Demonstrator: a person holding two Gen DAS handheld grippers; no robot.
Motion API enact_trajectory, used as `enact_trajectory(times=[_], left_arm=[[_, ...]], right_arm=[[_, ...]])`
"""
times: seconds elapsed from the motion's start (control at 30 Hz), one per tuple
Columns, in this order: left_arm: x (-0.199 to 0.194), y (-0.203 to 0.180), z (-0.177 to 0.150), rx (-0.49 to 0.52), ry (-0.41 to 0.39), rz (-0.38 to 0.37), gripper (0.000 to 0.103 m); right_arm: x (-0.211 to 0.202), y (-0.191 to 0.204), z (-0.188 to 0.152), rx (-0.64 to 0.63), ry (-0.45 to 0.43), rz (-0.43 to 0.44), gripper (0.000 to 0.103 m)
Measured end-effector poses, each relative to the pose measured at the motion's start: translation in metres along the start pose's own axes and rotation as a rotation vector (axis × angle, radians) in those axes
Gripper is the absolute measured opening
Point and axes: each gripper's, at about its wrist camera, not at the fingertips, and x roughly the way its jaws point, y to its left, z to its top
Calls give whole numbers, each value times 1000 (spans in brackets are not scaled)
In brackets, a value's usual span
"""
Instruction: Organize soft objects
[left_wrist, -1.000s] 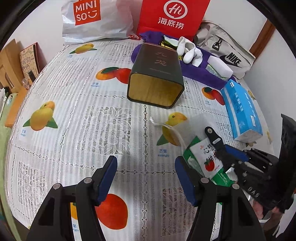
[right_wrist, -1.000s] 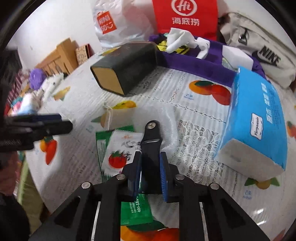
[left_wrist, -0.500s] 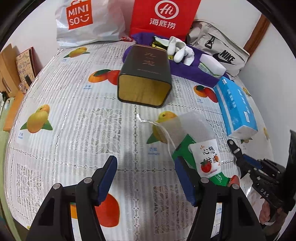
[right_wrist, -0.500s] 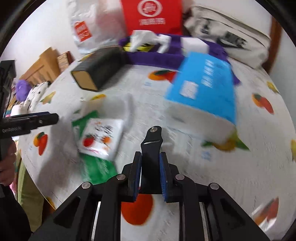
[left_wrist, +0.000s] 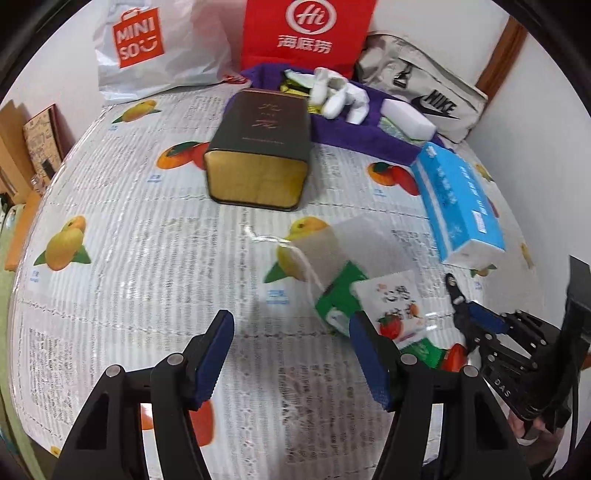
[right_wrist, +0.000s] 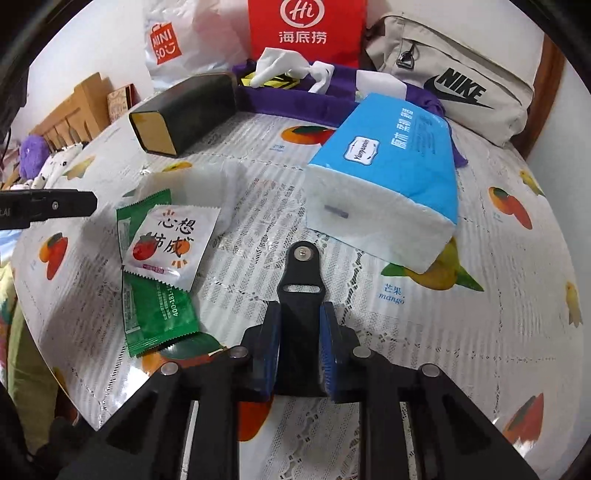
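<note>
Between picks: left tool (left_wrist: 291, 354) spread, empty, above bench (left_wrist: 147, 258); right tool (right_wrist: 301, 347) pressed together, holding nothing loose. White sachet (right_wrist: 171, 245) atop green packet (right_wrist: 155, 295), beside tissue pack (right_wrist: 391, 177). Next, probably: open, descend, pinch sachet edge.

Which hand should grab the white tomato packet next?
Probably the left: the left gripper is open, with the white tomato packet beside its fingers. The right gripper is shut on a black part.

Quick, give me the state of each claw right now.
Left claw: open, nothing between its fingers.
Right claw: shut, nothing from the table in its grip.
</note>
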Motion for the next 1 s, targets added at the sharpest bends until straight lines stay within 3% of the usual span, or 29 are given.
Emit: enact_trajectory(times=[0.23, 0.47, 0.63, 0.77, 0.8, 0.87, 0.93, 1.0], left_arm=[[9, -45, 2, 84, 4, -78, 63], [46, -84, 1, 204, 62, -1, 65], [56, -97, -3, 254, 42, 31, 85], [63, -105, -6, 285, 21, 96, 85], [63, -104, -4, 277, 23, 91, 84], [60, -102, -3, 274, 11, 103, 64], [56, -97, 0, 265, 11, 91, 50], [54, -92, 2, 252, 17, 68, 49]], right_arm=[[-17, -15, -7, 58, -28, 25, 21], [-40, -41, -22, 119, -46, -9, 21], [-42, -56, -31, 169, -45, -12, 21], [-42, -60, -34, 189, -53, -7, 21], [-43, -61, -35, 193, -56, -7, 21], [-43, -64, -36, 204, -57, -4, 21], [-44, -66, -37, 207, -57, -6, 21], [-46, -67, -38, 212, -61, -6, 21]])
